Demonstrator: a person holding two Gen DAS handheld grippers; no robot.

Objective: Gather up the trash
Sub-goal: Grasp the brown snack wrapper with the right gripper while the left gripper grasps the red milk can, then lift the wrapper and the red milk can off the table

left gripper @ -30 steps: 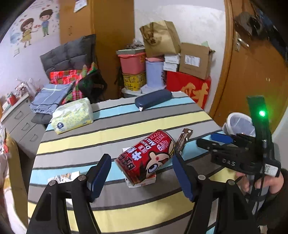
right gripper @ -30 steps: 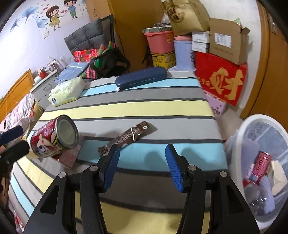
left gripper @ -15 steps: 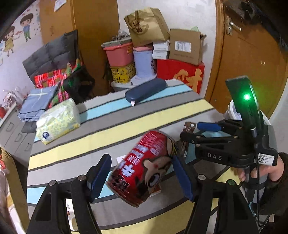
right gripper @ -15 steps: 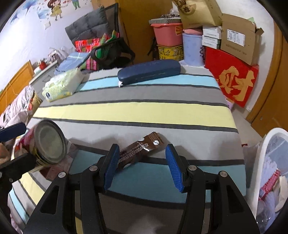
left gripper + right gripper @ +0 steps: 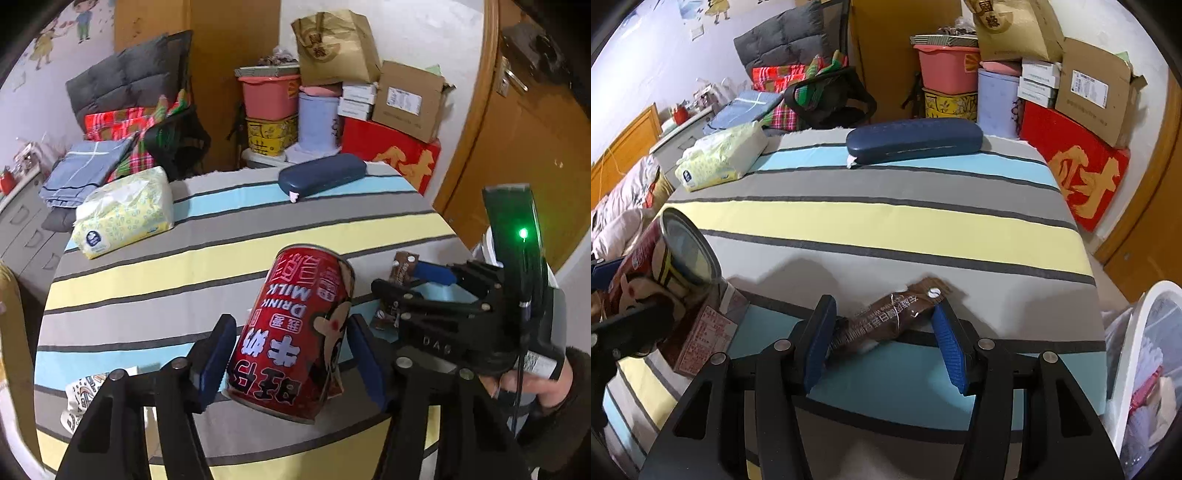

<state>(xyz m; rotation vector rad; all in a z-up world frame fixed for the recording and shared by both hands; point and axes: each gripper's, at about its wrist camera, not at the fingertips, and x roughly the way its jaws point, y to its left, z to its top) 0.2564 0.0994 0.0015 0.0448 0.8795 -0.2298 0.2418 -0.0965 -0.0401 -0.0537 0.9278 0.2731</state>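
My left gripper (image 5: pixel 291 354) is shut on a red milk-drink can (image 5: pixel 295 332) and holds it tilted above the striped table (image 5: pixel 147 266). The can also shows at the left of the right wrist view (image 5: pixel 665 266). My right gripper (image 5: pixel 882 343) is open, with its fingers on either side of a brown snack wrapper (image 5: pixel 886 317) that lies on the table. The wrapper also shows behind the right gripper in the left wrist view (image 5: pixel 402 266). A white trash bin (image 5: pixel 1145 369) with trash in it stands off the table's right edge.
A dark blue glasses case (image 5: pixel 912 140) and a yellow tissue pack (image 5: pixel 720 155) lie at the table's far side. A small red carton (image 5: pixel 701 332) and a printed paper (image 5: pixel 85 398) lie near the front left. Boxes and tubs (image 5: pixel 997 74) stand behind.
My left gripper has lifted the can off the table and tilted it more upright. My right gripper has moved forward, so its fingers now flank the brown wrapper.
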